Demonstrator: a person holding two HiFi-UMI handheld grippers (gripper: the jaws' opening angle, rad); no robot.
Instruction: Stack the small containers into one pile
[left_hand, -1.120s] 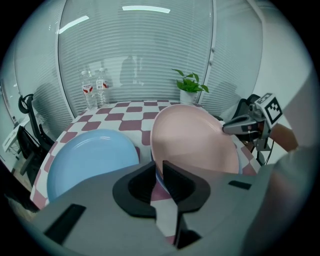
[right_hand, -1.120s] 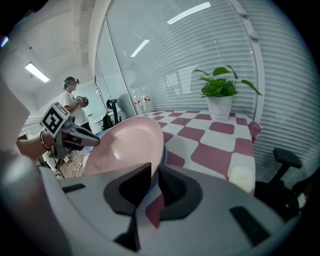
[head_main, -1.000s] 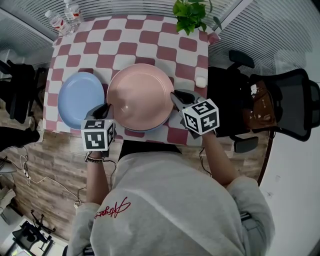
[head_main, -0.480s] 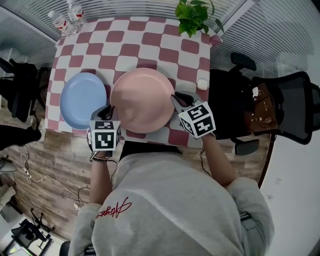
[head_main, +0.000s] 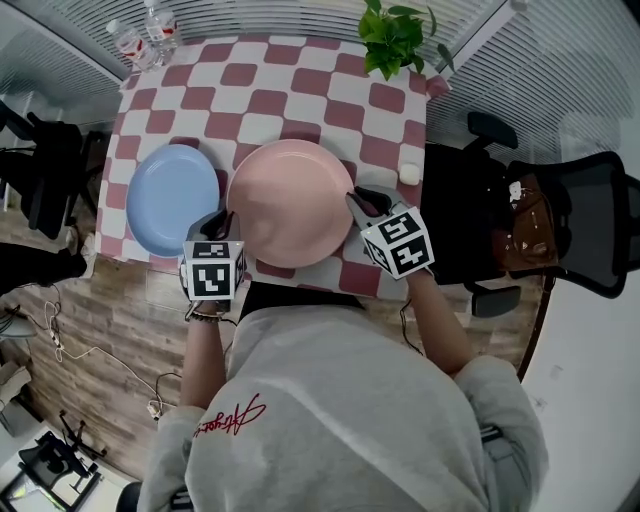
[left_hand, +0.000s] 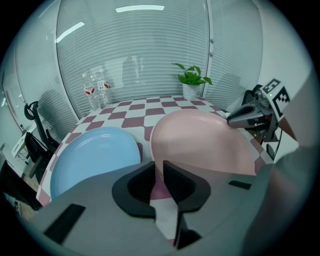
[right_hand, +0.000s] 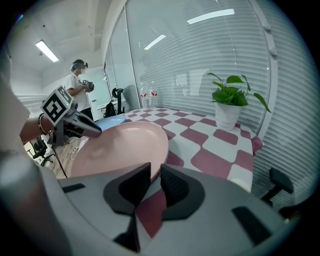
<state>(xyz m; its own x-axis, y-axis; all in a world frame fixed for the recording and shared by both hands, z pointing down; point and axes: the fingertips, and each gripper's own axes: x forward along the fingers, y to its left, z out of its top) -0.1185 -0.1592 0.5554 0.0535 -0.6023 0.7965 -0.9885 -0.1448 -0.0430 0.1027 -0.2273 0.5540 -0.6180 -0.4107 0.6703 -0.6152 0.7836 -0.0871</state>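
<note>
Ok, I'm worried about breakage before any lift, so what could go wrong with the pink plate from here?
1. The left gripper and right gripper meet the pink plate only at its rim, jaws slightly apart; lifted so, it might slip or tilt.
2. It lies near the front edge of the table; a nudge may slide it off.
3. The blue plate lies close beside it; a swing could knock it.
</note>
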